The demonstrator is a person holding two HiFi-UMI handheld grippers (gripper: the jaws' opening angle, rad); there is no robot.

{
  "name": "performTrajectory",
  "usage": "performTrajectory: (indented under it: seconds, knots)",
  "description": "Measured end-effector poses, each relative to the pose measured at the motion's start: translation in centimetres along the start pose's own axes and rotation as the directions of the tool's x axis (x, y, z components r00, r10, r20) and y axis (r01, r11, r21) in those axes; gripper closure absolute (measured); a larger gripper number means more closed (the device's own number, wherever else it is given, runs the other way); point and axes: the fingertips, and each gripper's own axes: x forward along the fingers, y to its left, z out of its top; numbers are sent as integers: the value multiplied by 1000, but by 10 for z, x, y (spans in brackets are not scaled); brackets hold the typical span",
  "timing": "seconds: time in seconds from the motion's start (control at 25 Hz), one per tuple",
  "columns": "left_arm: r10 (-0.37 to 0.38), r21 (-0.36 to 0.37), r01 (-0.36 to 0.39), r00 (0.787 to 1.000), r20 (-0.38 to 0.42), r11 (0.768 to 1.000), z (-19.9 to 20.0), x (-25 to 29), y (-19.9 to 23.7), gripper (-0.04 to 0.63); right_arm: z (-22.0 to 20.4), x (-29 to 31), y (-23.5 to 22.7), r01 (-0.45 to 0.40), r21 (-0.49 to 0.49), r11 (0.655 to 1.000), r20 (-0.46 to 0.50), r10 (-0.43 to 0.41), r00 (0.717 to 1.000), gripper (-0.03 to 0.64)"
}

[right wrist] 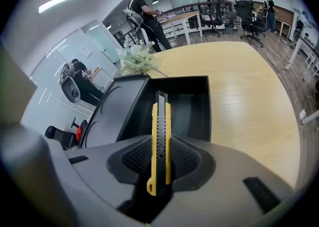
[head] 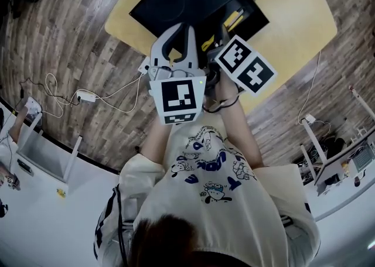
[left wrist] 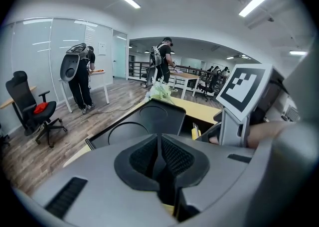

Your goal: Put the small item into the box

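Right gripper (right wrist: 159,160) holds utility knife (right wrist: 160,126) over open black box (right wrist: 192,114).

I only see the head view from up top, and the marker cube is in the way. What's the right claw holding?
Observer: In the right gripper view, the right claw is squeezing a yellow-and-black utility knife.
Operator: Where's it pointing?
Observer: Toward the open black box on the table.
Operator: And the left claw?
Observer: In its own view, the left claw is shut with nothing between its pads.
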Motion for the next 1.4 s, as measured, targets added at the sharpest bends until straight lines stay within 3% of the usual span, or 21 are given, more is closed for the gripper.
performTrajectory:
  seconds: [0.2, 0.6, 0.76, 0.96, 1.08, 1.16, 1.4]
  knots:
    - [2, -16, -2, 1000, -11, 1000, 0, 3, 10, 560, 3, 6, 1, 62, -22, 998, -26, -63, 998, 497]
    - [4, -32, -5, 1000, -20, 999, -3, 3, 18, 560, -1, 19, 5, 83, 1, 997, -100, -83, 992, 497]
    - [14, -45, -15, 1000, -19, 999, 3, 3, 23, 560, -9, 27, 3, 95, 59, 994, -166, -84, 983, 497]
    - [19, -57, -19, 1000, -12, 998, 5, 0, 31, 560, -12, 27, 4, 122, 63, 990, -162, -111, 981, 495]
    - [15, -68, -16, 1000, -12, 998, 3, 0, 31, 560, -12, 27, 5, 109, 76, 991, -154, -96, 983, 492]
    - [8, -76, -9, 1000, -13, 997, 2, 0, 28, 560, -10, 27, 7, 85, 83, 993, -144, -73, 987, 446]
    - [-5, -91, 4, 1000, -5, 996, 4, -3, 18, 560, -2, 10, 7, 29, 115, 993, -120, -15, 993, 443]
